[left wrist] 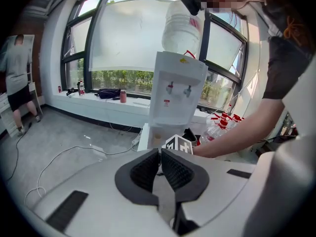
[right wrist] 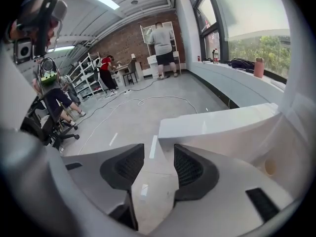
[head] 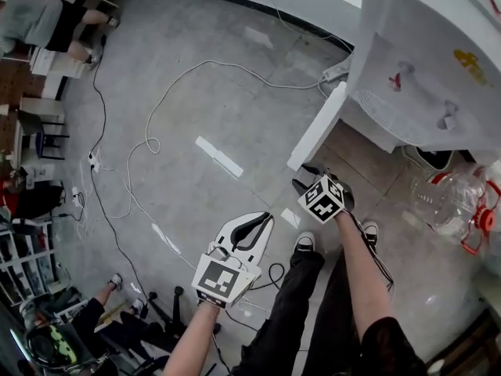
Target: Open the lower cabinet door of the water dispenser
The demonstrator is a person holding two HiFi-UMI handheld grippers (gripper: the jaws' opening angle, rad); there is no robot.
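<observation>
Since the lower cabinet door (head: pixel 317 128) already stands swung out from the water dispenser (head: pixel 423 77), the opening looks mostly done. The door sticks out over the floor (head: pixel 196 100), hinged at the dispenser's base, free edge toward the person.

Right gripper (right wrist: pixel 159 148): jaws apart, nothing clamped. The door's free end sits just beyond the tips, close to the right-hand jaw. I can't tell if it touches.

Left gripper (left wrist: pixel 160 152): jaws together, empty, held low and well apart from the door.

What's left, my guess: maybe swing the door a bit wider, or just back the right gripper off. No grip needed on a door this far open.

Floor is grey concrete, smooth, with some glare, and white cables (head: pixel 211 63) loop across it. Clear water bottles (head: pixel 450 198) with red fittings lie just beside the dispenser.

The room has big windows (left wrist: pixel 131 38) with a ledge behind the dispenser, and a brick wall (right wrist: pixel 131 38) and shelves (right wrist: pixel 89 65) on the far side. A person (right wrist: pixel 163 41) stands there, back turned.
</observation>
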